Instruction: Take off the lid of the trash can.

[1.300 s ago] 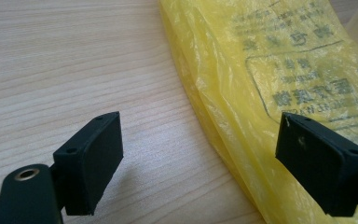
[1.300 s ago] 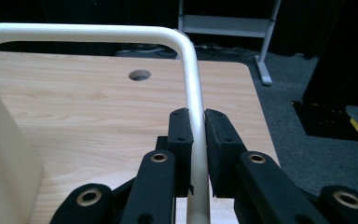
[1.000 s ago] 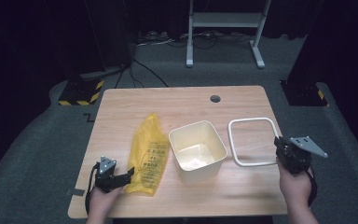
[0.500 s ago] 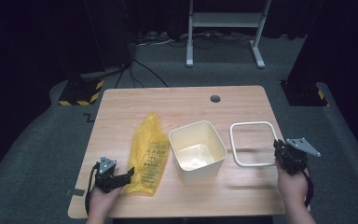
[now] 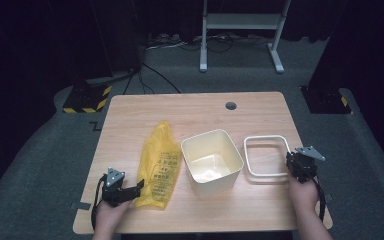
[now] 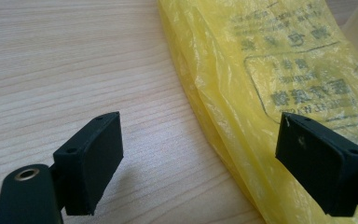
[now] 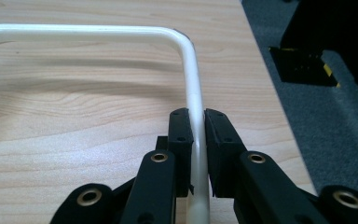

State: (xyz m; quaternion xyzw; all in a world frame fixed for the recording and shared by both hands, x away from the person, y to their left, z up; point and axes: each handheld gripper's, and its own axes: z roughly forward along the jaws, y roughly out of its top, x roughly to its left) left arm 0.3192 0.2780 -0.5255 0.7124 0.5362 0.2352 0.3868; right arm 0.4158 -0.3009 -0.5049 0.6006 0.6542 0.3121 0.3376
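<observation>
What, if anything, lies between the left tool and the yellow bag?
Nothing visible. The left tool is open, its jaws astride the near edge of the yellow bag on the table: one over bare wood, one over the plastic.

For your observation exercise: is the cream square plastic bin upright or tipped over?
Upright. The cream square plastic bin rests base-down on the wooden table, its open mouth facing up, showing its inside floor.

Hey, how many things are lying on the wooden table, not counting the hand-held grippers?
3. A yellow plastic bag lies at the left, a cream square tub stands in the middle, and a white square rim frame lies at the right. Nothing appears hidden.
</observation>
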